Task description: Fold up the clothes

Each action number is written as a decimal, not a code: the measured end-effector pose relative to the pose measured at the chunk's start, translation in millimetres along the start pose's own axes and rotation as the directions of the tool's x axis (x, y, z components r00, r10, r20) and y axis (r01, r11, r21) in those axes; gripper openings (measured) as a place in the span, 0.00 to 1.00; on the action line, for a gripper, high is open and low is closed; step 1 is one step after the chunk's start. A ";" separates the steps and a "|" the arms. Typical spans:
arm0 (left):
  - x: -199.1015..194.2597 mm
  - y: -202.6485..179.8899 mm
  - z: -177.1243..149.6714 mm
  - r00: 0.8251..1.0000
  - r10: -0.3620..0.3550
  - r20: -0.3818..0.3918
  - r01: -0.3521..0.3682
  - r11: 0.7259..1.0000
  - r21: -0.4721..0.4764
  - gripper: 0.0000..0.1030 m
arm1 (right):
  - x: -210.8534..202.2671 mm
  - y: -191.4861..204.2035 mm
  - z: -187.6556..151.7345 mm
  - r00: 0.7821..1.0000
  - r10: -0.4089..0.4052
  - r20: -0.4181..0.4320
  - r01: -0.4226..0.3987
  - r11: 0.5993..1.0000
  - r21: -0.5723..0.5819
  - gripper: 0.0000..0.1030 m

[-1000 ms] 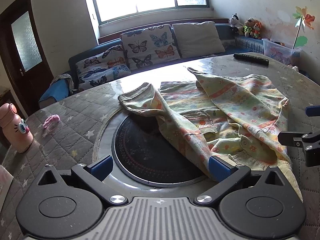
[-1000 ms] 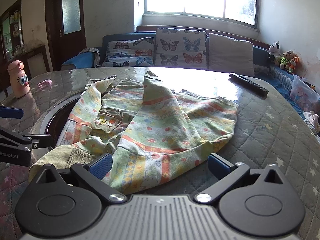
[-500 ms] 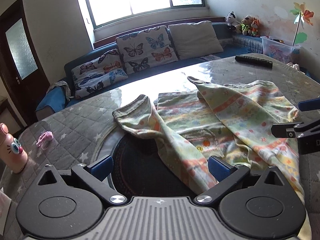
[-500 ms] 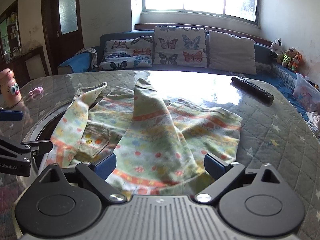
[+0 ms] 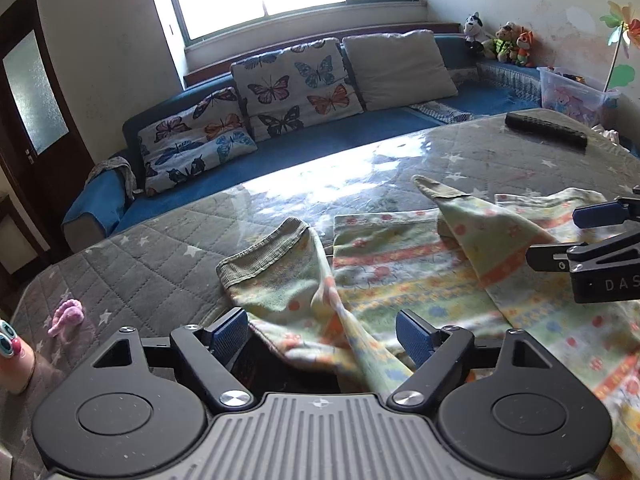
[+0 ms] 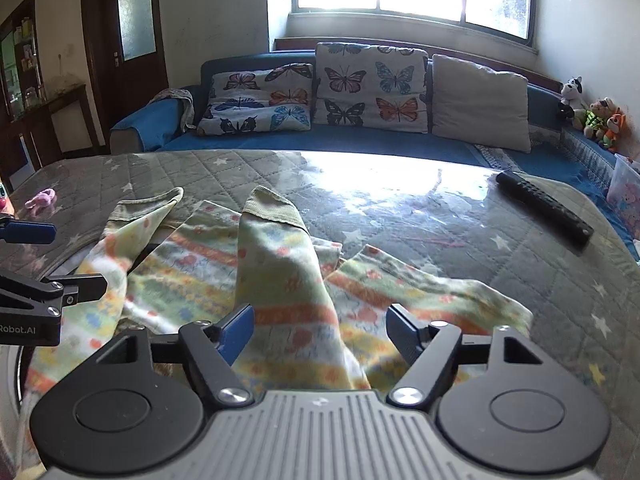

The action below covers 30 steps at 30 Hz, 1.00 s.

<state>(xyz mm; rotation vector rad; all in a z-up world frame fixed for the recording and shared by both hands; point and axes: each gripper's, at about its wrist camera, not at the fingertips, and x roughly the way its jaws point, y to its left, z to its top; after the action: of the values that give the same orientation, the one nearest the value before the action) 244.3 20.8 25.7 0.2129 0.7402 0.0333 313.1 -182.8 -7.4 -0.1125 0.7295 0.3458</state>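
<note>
A pale green child's garment with orange and yellow printed stripes point(image 5: 400, 264) lies spread on the quilted table, both sleeves folded inward. My left gripper point(image 5: 324, 332) is open, its jaws on either side of the left sleeve point(image 5: 288, 280), low over the cloth. My right gripper point(image 6: 320, 332) is open too, its jaws on either side of the right sleeve point(image 6: 276, 256). Each gripper shows in the other's view: the right one at the right edge point(image 5: 592, 240), the left one at the left edge point(image 6: 44, 276).
A black remote control point(image 6: 544, 208) lies on the table point(image 6: 440, 216) at the far right. A small pink object point(image 5: 66, 316) and a pink bottle point(image 5: 12, 356) stand at the left. A dark round inset point(image 5: 288, 372) lies under the garment. A blue sofa point(image 6: 360, 140) runs behind.
Both grippers have moved forward and down over the garment, so each sleeve now sits between open jaws. The jaws look narrower than before. The garment has not moved.
</note>
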 end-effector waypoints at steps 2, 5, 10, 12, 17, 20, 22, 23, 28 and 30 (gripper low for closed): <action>11.9 2.0 3.0 1.000 -0.002 -0.023 0.002 1.000 -0.004 0.80 | 13.8 -1.1 4.2 1.000 0.011 -0.018 -0.011 1.000 0.000 0.64; 25.5 3.8 3.6 0.999 -0.006 -0.054 0.006 1.000 -0.001 0.68 | 29.2 -2.5 6.2 0.998 0.028 -0.048 -0.028 1.000 0.006 0.48; 34.0 9.5 -3.5 0.995 -0.051 -0.086 0.049 0.999 -0.018 0.15 | 30.6 -5.6 4.2 0.997 0.064 -0.052 -0.062 0.997 0.036 0.13; 29.5 10.2 -6.6 0.996 -0.050 -0.074 0.048 0.999 -0.023 0.08 | 24.9 -6.9 3.9 0.997 0.066 -0.041 -0.064 0.997 0.045 0.06; 5.0 24.7 -20.0 0.999 0.001 -0.048 -0.004 0.999 -0.053 0.03 | -4.1 -15.6 1.5 0.999 0.050 0.006 -0.051 0.997 0.063 0.04; -11.6 37.6 -31.0 0.999 0.031 -0.042 -0.035 0.996 -0.081 0.03 | -26.1 -25.7 -3.1 0.999 0.033 0.033 -0.036 0.996 0.087 0.04; -22.6 46.2 -38.3 0.998 0.052 -0.039 -0.055 0.993 -0.100 0.03 | -41.8 -31.9 -8.4 0.999 0.018 0.048 -0.023 0.994 0.105 0.04; -28.2 50.5 -42.0 0.997 0.062 -0.037 -0.066 0.992 -0.110 0.03 | -49.6 -35.0 -11.5 0.998 0.012 0.056 -0.018 0.993 0.115 0.04; -57.2 70.7 -68.2 0.994 0.108 -0.034 -0.112 0.981 -0.160 0.02 | -84.4 -50.2 -33.9 0.996 -0.042 0.077 0.030 0.987 0.157 0.04; -68.8 77.3 -80.1 0.992 0.119 -0.035 -0.123 0.975 -0.183 0.02 | -97.2 -56.8 -45.0 0.995 -0.064 0.082 0.048 0.982 0.181 0.04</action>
<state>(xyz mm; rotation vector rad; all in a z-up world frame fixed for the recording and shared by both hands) 143.1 103.7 29.8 0.0801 0.7424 0.2199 237.1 -272.2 23.2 0.0516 0.6665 0.2286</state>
